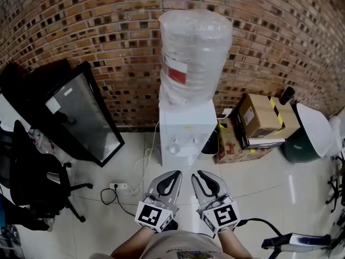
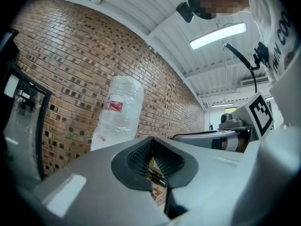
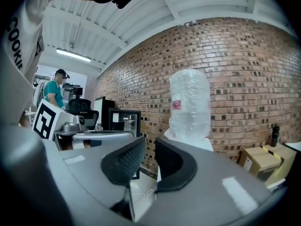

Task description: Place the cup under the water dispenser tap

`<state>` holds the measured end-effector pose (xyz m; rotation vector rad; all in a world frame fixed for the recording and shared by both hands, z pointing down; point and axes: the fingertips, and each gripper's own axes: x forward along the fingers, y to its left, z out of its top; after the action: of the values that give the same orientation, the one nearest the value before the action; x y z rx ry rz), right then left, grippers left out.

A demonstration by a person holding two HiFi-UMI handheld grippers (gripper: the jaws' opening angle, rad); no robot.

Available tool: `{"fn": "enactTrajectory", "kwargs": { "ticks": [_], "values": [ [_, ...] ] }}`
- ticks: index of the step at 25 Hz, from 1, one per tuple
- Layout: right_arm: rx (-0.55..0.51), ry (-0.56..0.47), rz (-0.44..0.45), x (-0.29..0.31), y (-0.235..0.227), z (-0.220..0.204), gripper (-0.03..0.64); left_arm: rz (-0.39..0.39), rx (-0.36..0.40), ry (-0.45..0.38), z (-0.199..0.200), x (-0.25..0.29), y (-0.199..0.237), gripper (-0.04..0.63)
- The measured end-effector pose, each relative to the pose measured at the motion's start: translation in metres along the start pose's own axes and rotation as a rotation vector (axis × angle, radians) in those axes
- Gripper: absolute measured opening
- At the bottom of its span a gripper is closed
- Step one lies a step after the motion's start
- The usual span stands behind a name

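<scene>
The white water dispenser (image 1: 186, 128) stands against the brick wall, and a plastic-wrapped bottle (image 1: 194, 53) sits on top of it. At its tap recess is a small white round thing (image 1: 173, 148); I cannot tell whether it is a cup or a tap knob. Both grippers are held side by side low in the head view, pointing at the dispenser from a short way off. My left gripper (image 1: 170, 180) (image 2: 152, 140) is shut, tips touching, and holds nothing. My right gripper (image 1: 207, 181) (image 3: 150, 147) has a narrow gap between its pads and is empty. The bottle (image 2: 117, 112) (image 3: 189, 102) shows ahead in both gripper views.
A black glass-fronted cabinet (image 1: 81, 117) leans against the wall at the left, and an office chair (image 1: 32, 177) stands nearer. A power strip (image 1: 121, 186) and cables lie on the tiled floor. Cardboard boxes (image 1: 259, 115) and a green bin (image 1: 310, 134) stand at the right.
</scene>
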<state>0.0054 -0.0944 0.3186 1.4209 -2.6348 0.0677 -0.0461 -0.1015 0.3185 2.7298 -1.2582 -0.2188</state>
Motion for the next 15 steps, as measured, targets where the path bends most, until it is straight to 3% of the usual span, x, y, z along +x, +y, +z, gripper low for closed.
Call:
{"fn": "enactTrajectory", "kwargs": {
  "ticks": [15],
  "values": [
    [0.032,-0.024,0.011,-0.137,0.018,-0.031,0.058,0.021,0.022,0.006,-0.014,-0.053,-0.131,0.0]
  ]
}}
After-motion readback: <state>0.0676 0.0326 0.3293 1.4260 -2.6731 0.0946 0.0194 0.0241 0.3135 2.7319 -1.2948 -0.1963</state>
